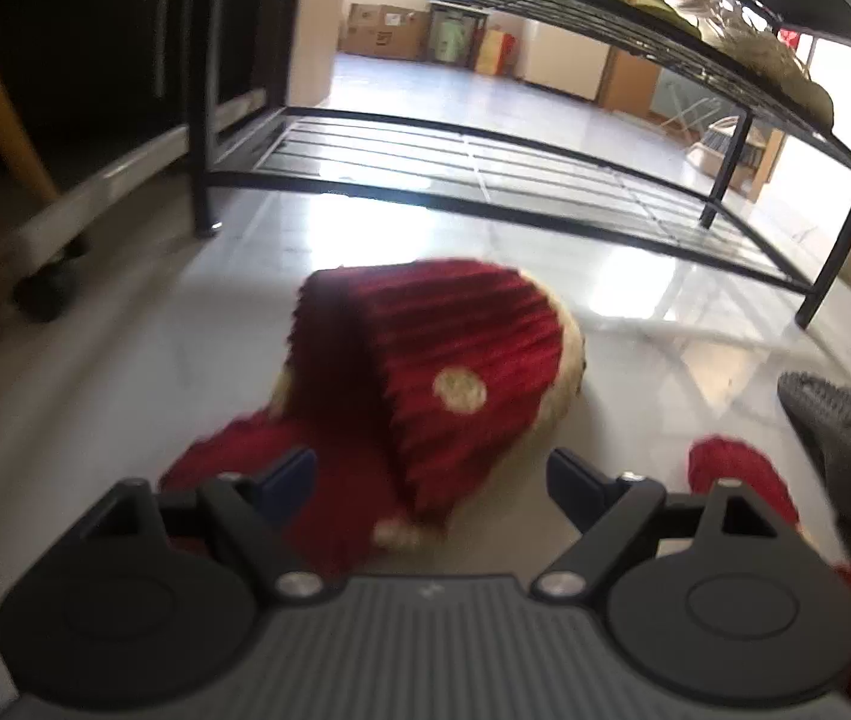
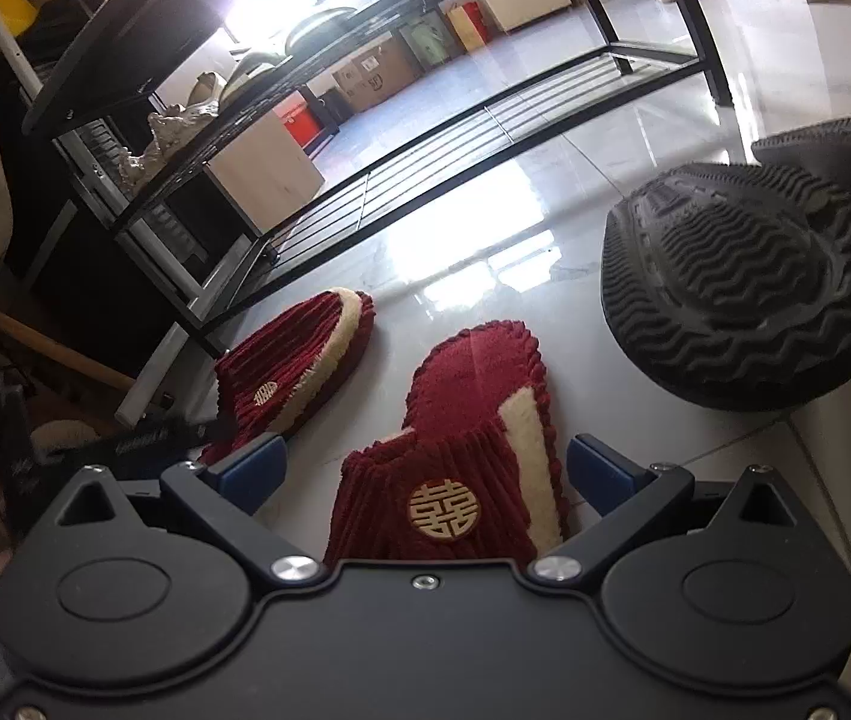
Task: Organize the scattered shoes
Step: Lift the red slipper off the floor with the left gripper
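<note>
- Red slippers are scattered on the pale tiled floor (image 2: 635,228) in front of a black metal shoe rack (image 1: 485,162).
- First slipper (image 1: 425,384): in the left wrist view it lies on the floor just ahead of the left gripper (image 1: 431,480), tipped on its side, ribbed red upper with a cream round badge facing the camera. It is blurred.
- Left gripper: its blue fingertips (image 1: 290,474) stand wide apart; the slipper's heel end sits between them, and the pads do not appear to press on it.
- Second slipper (image 2: 461,450): in the right wrist view it lies sole-down directly ahead of the right gripper (image 2: 428,468), its toe end with the gold-and-cream emblem nearest the camera and between the jaws.
- Right gripper: spread wide, with a clear gap between each blue pad and the slipper's sides; it grips nothing.
- In the right wrist view the first slipper is ahead and to the left of the right gripper, near the rack's front leg, cream trim showing.
- A dark shoe (image 2: 749,288) lies ahead and to the right of the right gripper, its wavy tread turned up.
- The rack's lowest tier, beyond both slippers, is bare bars; the tier above carries pale shoes (image 1: 755,42).
</note>
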The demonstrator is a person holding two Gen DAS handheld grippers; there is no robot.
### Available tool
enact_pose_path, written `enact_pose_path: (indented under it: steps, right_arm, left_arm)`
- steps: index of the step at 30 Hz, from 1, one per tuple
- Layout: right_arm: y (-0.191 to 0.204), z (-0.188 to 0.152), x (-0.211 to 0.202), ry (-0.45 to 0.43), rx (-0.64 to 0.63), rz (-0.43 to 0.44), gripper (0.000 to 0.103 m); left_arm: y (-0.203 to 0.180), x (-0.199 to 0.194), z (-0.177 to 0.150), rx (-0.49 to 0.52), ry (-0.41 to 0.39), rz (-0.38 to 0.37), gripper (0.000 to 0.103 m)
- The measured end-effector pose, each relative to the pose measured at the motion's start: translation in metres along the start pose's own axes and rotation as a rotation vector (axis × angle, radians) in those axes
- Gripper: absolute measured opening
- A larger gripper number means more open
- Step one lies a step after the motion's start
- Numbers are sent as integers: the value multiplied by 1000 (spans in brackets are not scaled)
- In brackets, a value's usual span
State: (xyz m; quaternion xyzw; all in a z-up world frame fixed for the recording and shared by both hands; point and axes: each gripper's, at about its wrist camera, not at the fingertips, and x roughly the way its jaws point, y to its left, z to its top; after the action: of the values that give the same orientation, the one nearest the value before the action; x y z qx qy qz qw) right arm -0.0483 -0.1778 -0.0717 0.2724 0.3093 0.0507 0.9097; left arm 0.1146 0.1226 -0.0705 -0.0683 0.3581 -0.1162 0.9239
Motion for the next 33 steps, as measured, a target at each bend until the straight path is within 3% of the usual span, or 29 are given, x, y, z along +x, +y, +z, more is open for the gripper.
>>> enact_pose_path:
  steps: [8,15,16,17,22,25,33]
  right_arm:
    - [-4,-2,13,47,33,8,102]
    - [-8,-4,21,83,74,18,102]
    - [-9,-4,22,87,79,20,102]
    - [-9,-5,22,90,83,23,102]
    - [-9,-3,21,86,84,26,102]
    - [-8,-2,18,75,85,27,102]
    - [-3,2,9,34,55,36,102]
  left_arm:
    - [4,56,17,-2,32,-15,84]
    - [4,74,19,22,-15,-22,84]
    - [3,75,20,37,-17,-23,77]
    - [2,75,20,44,-19,-24,59]
    - [-4,71,22,74,-25,19,35]
    - [-13,62,23,133,-36,63,9]
    - [-26,22,17,219,-31,34,9]
